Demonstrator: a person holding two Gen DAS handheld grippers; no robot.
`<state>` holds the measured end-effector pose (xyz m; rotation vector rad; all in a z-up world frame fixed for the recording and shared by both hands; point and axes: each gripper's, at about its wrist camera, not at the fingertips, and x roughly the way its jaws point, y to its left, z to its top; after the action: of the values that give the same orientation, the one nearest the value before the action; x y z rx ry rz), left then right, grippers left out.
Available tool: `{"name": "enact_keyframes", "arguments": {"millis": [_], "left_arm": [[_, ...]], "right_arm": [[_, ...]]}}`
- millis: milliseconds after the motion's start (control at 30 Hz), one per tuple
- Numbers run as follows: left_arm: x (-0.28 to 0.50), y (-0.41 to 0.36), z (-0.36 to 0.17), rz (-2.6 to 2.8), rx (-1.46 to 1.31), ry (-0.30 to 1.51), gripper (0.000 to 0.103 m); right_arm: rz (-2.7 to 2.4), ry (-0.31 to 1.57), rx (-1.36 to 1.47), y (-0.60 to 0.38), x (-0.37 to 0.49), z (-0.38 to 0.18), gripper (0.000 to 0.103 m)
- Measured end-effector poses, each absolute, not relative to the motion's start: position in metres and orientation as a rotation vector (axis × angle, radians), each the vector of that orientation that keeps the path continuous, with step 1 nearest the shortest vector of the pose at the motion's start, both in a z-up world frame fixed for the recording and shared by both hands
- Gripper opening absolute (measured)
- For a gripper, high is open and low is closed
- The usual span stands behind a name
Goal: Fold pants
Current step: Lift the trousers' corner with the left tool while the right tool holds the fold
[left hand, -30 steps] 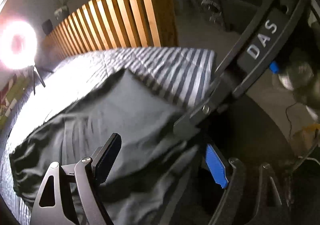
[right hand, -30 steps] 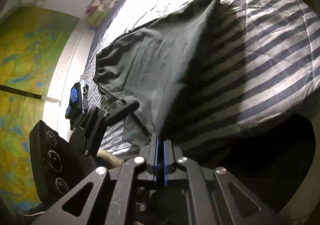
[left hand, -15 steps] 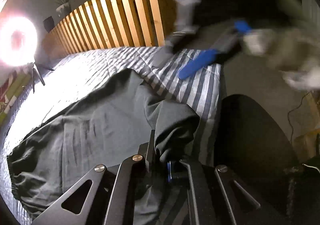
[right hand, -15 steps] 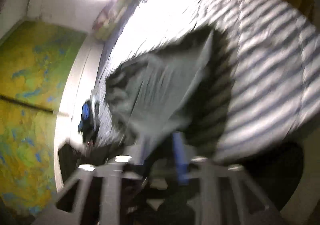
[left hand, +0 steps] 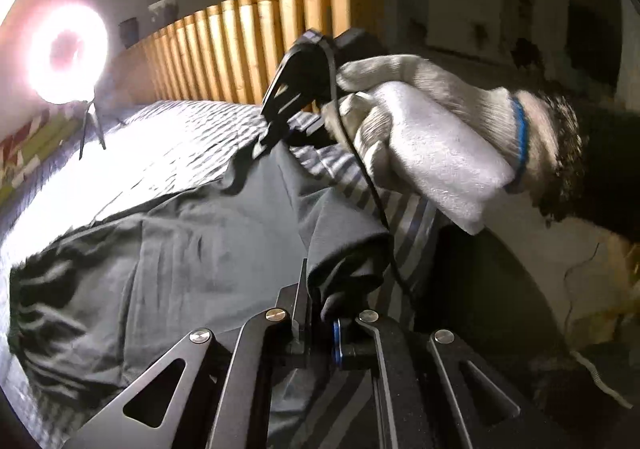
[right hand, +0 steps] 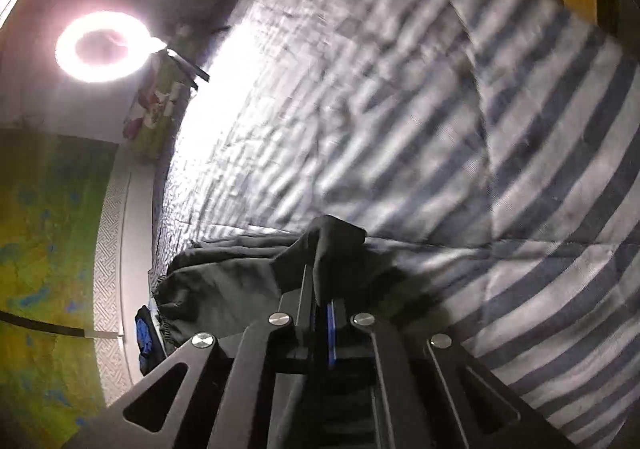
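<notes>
Dark grey pants (left hand: 192,249) lie spread on a striped bed, waistband toward the left. My left gripper (left hand: 318,313) is shut on the bunched end of the near leg. In the left wrist view the right gripper (left hand: 268,143) is held by a hand in a white glove (left hand: 432,137) farther across the bed, pinching the far leg end. Seen from the right wrist, my right gripper (right hand: 320,289) is shut on a dark fold of the pants (right hand: 332,245), with the rest of the pants (right hand: 224,281) trailing to the left.
The striped bedcover (right hand: 400,109) stretches ahead. A wooden slat headboard (left hand: 248,41) runs along the far side. A bright ring light (left hand: 68,53) stands at the left. A green patterned wall (right hand: 44,249) and a dark blue item (right hand: 144,333) lie beside the bed.
My left gripper, open a second ago, has closed on the near leg end. The right gripper has swung up and across the bed, carrying its leg end.
</notes>
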<state>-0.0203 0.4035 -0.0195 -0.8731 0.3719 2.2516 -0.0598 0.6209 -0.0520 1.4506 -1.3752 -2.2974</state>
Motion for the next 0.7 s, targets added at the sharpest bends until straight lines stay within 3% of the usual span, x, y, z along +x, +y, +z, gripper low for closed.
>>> {"name": "enact_keyframes", "arguments": {"millis": [133,367,700], "left_arm": [[-0.024,0.365,0.003,2.31,-0.865,0.18,0.006],[-0.041,0.279,0.033,2.42,-0.851,-0.035,0.005],[-0.07,0.156,0.022,2.656,-0.943,-0.216,0.005]], "right_arm": [[-2.348,-1.347,1.364,0.609,-0.064,-0.009,0.003],[-2.416,-1.127,1.311,0.533,-0.112,0.057,0.002],[-2.351,-0.858,1.454,0.385,-0.211,0.052,0.002]]}}
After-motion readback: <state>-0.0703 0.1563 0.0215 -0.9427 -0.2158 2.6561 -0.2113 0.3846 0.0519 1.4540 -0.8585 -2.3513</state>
